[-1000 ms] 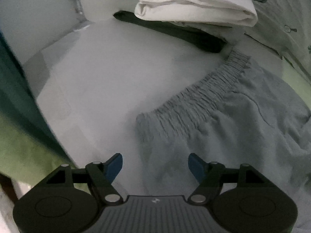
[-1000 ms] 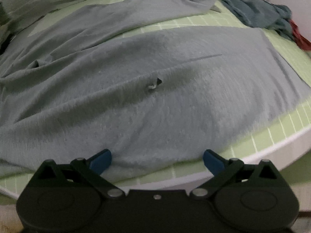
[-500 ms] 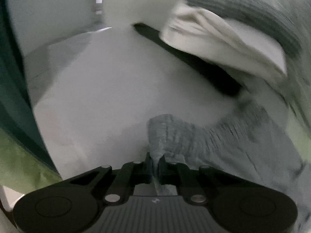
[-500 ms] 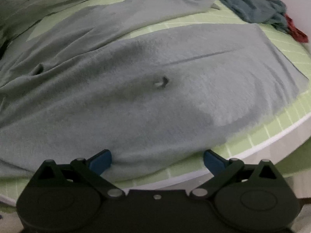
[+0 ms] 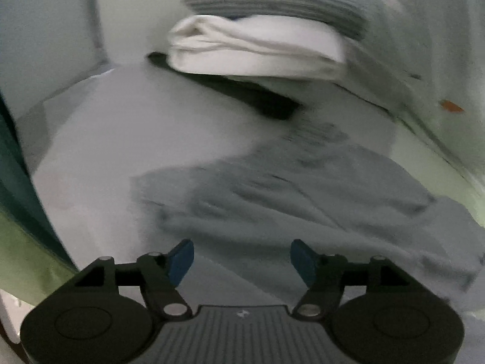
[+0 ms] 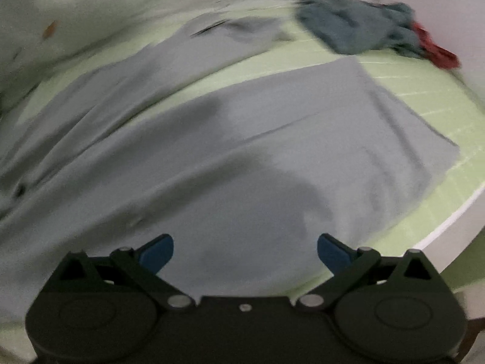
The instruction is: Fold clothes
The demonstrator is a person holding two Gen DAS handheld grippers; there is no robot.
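Grey trousers lie spread over a green gridded mat, both legs reaching to the back. In the left wrist view their waist end lies folded over on the white table, blurred. My left gripper is open and empty just above that folded waist. My right gripper is open and empty over the near trouser leg, close to the table's front edge.
A stack of folded clothes, white under a striped grey piece, sits on a dark garment at the back. A blue-grey garment and a red one lie at the far right. The white table edge curves on the right.
My left gripper shut on the trousers' waistband, pulled it over, then let go and opened; the waist now lies folded. My right gripper stayed open and moved forward over the leg.
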